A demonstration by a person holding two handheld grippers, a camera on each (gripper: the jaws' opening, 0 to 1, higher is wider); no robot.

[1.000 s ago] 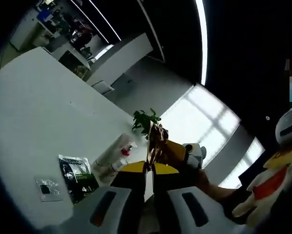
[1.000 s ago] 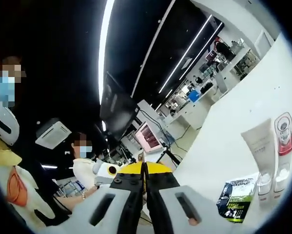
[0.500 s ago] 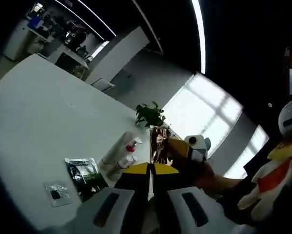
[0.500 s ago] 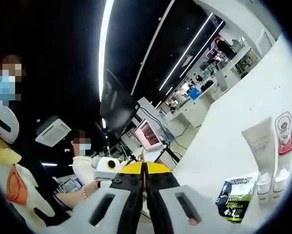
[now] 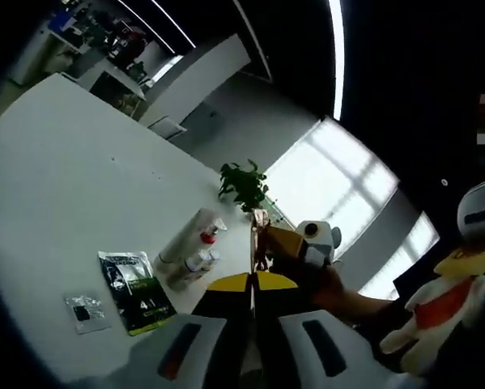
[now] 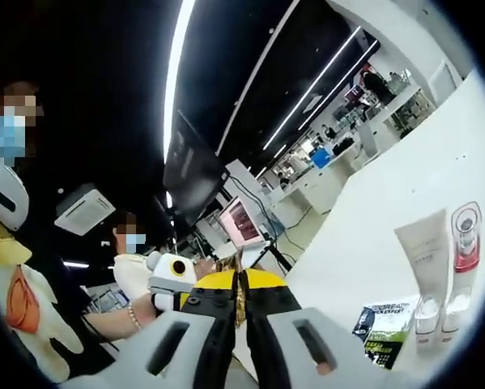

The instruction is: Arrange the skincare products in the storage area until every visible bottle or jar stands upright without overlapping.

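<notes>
On the white table (image 5: pixel 72 186) a white tube (image 5: pixel 184 241) and a slim red-capped bottle (image 5: pixel 203 247) lie side by side; the right gripper view has the tube (image 6: pixel 424 258) and bottle (image 6: pixel 465 243) at its right edge. A green-black sachet (image 5: pixel 137 282) lies beside them, also seen as the sachet (image 6: pixel 383 328). My left gripper (image 5: pixel 253 281) is shut above the table edge. My right gripper (image 6: pixel 240 279) is shut on a thin brown packet (image 6: pixel 239 293); from the left it appears as the right gripper (image 5: pixel 284 241) holding the packet (image 5: pixel 261 237) upright just past my left jaw tips.
A small clear sachet (image 5: pixel 83 310) lies near the green one. A potted plant (image 5: pixel 242 185) stands at the table's far end. A person's hand (image 5: pixel 347 296) holds the right gripper. Another person (image 6: pixel 133 259) sits beyond, near monitors (image 6: pixel 240 223).
Both views have shifted a little with the hands. The two grippers have come slightly closer together, the left one now nearer the middle of the right gripper view. The products on the table lie as before.
</notes>
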